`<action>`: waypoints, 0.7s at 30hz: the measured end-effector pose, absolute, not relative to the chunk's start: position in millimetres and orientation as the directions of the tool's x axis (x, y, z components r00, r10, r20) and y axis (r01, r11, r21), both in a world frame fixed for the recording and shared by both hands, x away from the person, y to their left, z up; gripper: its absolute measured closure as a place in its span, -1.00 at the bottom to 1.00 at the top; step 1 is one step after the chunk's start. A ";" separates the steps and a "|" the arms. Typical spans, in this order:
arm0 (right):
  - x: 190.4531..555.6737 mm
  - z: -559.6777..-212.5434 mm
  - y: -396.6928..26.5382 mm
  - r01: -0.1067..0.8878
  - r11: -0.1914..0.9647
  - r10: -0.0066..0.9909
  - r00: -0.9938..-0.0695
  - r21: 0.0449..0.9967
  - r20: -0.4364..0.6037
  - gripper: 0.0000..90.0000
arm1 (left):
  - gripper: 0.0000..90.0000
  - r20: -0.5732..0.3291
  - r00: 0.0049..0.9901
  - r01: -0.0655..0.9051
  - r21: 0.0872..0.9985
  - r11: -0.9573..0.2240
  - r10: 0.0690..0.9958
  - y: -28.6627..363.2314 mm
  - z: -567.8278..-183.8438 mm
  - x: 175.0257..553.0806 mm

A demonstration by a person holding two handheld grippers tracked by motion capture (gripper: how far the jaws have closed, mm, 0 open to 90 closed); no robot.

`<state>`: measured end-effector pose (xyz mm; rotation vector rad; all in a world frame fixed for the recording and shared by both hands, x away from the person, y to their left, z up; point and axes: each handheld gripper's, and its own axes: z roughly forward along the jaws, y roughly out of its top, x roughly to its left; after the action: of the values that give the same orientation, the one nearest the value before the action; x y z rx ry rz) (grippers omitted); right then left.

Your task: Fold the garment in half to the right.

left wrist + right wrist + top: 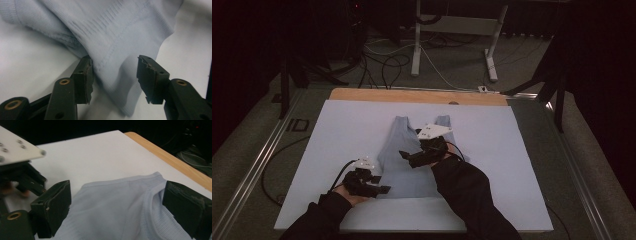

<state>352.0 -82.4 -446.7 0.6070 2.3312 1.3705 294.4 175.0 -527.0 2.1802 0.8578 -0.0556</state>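
Observation:
A pale blue sleeveless top (408, 176) lies flat on the white board (347, 130), straps toward the far side. My left gripper (381, 189) is at the top's near left corner. In the left gripper view its jaws (113, 63) straddle a raised fold of the hem (117, 82); the left pad (85, 75) touches the cloth and the right pad (147, 77) stands clear. My right gripper (406, 156) hovers over the middle of the top, pointing left. Its jaws (117, 192) are wide open above the cloth (112, 207), with the armhole seam (147, 202) between them.
The board lies on a table with a wooden far edge (412, 96) and metal rails (257, 165) along its sides. Cables (382, 65) and white stand legs (416, 45) are on the floor beyond. The left gripper's grey plate (15, 150) is close to the right gripper's jaws.

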 end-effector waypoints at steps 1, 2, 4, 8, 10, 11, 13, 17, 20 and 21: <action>352.0 -446.7 -81.9 0.171 0.437 0.529 -0.843 0.883 -0.098 -0.81 | 0.12 -0.280 0.766 0.600 0.633 -0.488 0.579 174.0 -527.1 292.2; 352.3 -446.7 -81.1 0.178 0.435 0.526 -0.846 0.883 -0.088 -0.81 | 0.12 -0.289 0.760 0.604 0.644 -0.469 0.583 173.6 -525.9 288.5; 351.1 -444.7 -79.4 0.173 0.434 0.538 -0.837 0.884 -0.101 -0.81 | 0.15 -0.248 0.764 0.589 0.643 -0.488 0.595 169.4 -524.8 283.1; 349.2 -441.5 -75.9 0.167 0.430 0.537 -0.837 0.887 -0.102 -0.81 | 0.20 -0.117 0.775 0.532 0.651 -0.541 0.621 158.6 -527.0 271.1; 348.5 -442.4 -73.8 0.161 0.441 0.531 -0.840 0.883 -0.112 -0.81 | 0.23 -0.055 0.788 0.495 0.647 -0.579 0.613 151.9 -526.3 265.9; 349.4 -443.6 -73.0 0.166 0.444 0.532 -0.840 0.880 -0.109 -0.81 | 0.42 -0.082 0.795 0.500 0.649 -0.573 0.601 150.1 -526.2 265.3; 351.6 -447.5 -71.9 0.173 0.449 0.534 -0.838 0.877 -0.108 -0.81 | 0.58 -0.033 0.803 0.471 0.647 -0.600 0.595 144.8 -525.8 260.8; 355.0 -449.7 -69.5 0.190 0.444 0.550 -0.829 0.876 -0.099 -0.81 | 0.90 -0.067 0.804 0.489 0.640 -0.593 0.591 143.6 -523.3 262.4; 357.3 -449.7 -64.8 0.182 0.460 0.533 -0.839 0.869 -0.107 -0.81 | 0.92 -0.061 0.787 0.496 0.655 -0.570 0.614 146.0 -519.4 262.6; 358.7 -448.3 -63.0 0.164 0.479 0.520 -0.845 0.863 -0.128 -0.81 | 0.92 -0.081 0.780 0.510 0.656 -0.556 0.621 147.5 -517.6 264.0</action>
<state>358.7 -63.0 -448.3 0.5726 2.3568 1.3158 264.0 147.5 -517.6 2.2816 0.8366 0.2086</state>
